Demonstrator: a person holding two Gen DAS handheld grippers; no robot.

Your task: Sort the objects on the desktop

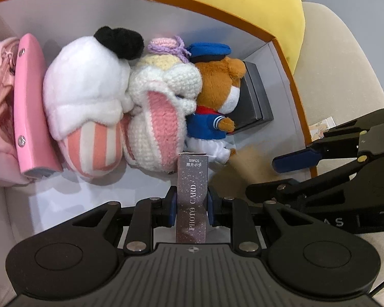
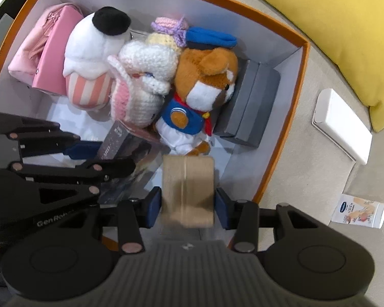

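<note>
My left gripper [image 1: 191,204] is shut on a grey "PHOTO CARD" box [image 1: 192,194], held over the near part of an orange-rimmed white storage box [image 1: 281,51]. In the right wrist view the card box [image 2: 120,140] shows at left in that gripper. My right gripper [image 2: 188,202] has its pads on either side of a tan roll of tape [image 2: 188,192], which looks blurred; small gaps show beside the pads. The roll appears blurred in the left wrist view [image 1: 245,168], beside the right gripper's fingers [image 1: 294,161].
Inside the box: a pink pouch [image 1: 0,107], a pink case [image 1: 30,107], a white plush [image 1: 87,94], a crocheted bunny [image 1: 161,107], a sailor bear [image 1: 215,107], a dark grey box [image 2: 253,107]. Outside: yellow cushion [image 2: 332,25], white device [image 2: 343,125], small packet [image 2: 358,211].
</note>
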